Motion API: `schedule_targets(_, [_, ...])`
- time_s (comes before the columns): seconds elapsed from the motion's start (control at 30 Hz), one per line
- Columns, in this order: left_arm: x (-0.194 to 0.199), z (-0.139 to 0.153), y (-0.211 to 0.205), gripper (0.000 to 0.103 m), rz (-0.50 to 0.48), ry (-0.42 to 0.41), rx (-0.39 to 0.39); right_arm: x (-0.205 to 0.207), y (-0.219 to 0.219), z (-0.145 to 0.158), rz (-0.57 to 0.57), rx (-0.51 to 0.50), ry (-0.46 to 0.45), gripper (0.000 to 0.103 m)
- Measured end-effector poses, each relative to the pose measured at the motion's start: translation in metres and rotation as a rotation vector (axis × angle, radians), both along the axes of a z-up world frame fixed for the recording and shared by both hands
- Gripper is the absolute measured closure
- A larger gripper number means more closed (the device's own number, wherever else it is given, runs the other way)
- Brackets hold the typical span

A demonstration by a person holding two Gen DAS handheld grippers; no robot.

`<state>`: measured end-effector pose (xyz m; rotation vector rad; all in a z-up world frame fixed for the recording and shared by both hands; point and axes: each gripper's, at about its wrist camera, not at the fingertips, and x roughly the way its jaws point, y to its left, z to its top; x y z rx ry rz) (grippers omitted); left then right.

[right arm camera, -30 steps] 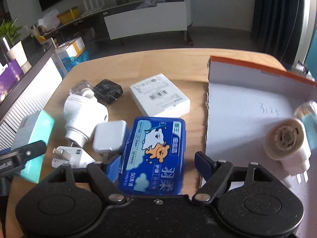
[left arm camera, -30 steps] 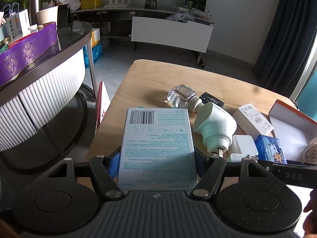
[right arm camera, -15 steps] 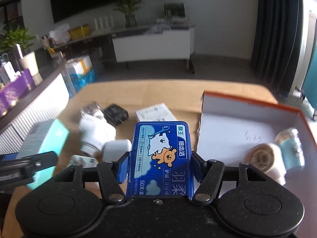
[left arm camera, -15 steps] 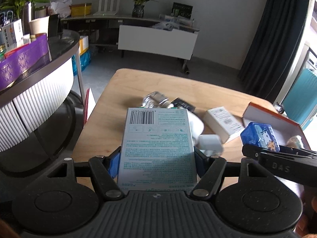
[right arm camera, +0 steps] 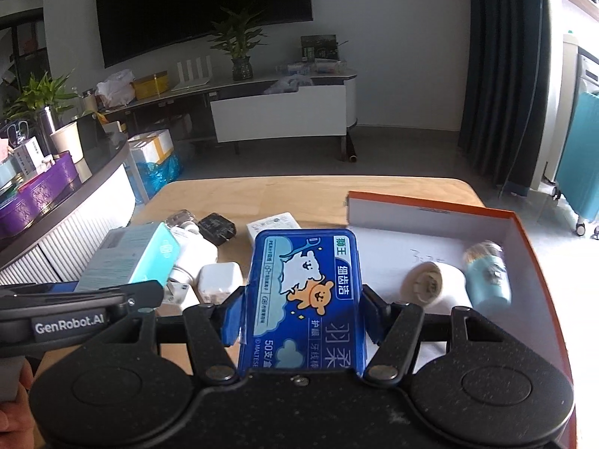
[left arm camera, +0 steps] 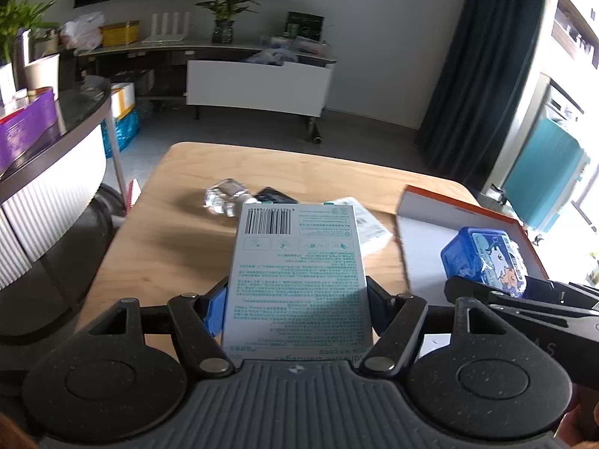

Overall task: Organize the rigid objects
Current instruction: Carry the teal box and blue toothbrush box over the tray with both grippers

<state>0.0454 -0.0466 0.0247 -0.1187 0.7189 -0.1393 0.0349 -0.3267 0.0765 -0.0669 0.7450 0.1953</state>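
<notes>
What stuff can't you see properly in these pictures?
- Left wrist view: the teal box hides most of the white plug behind it.
- Right wrist view: the teal bottle in the orange-rimmed box is blurred; its label is unreadable.
- Right wrist view: the blue case partly covers the small white box.

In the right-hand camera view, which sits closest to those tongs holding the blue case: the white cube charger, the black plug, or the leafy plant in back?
1. White cube charger, just left of the right tongs.
2. Black plug, farther back on the table.
3. Leafy plant, on the far shelf.
</notes>
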Motion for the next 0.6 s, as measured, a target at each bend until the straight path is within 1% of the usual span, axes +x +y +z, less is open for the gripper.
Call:
schedule_targets(0.27, [-0.005,-0.001,-0.019,0.032,-0.057,0.002,-0.002,-0.015,-0.025,0.007,-0.051,0.002,-0.018,0.029])
schedule_targets(0.6, [-0.011,-0.001,-0.049,0.032,-0.119,0.005,0.003,-0.021,-0.052,0.009,-0.111,0.003,-0.030,0.029])
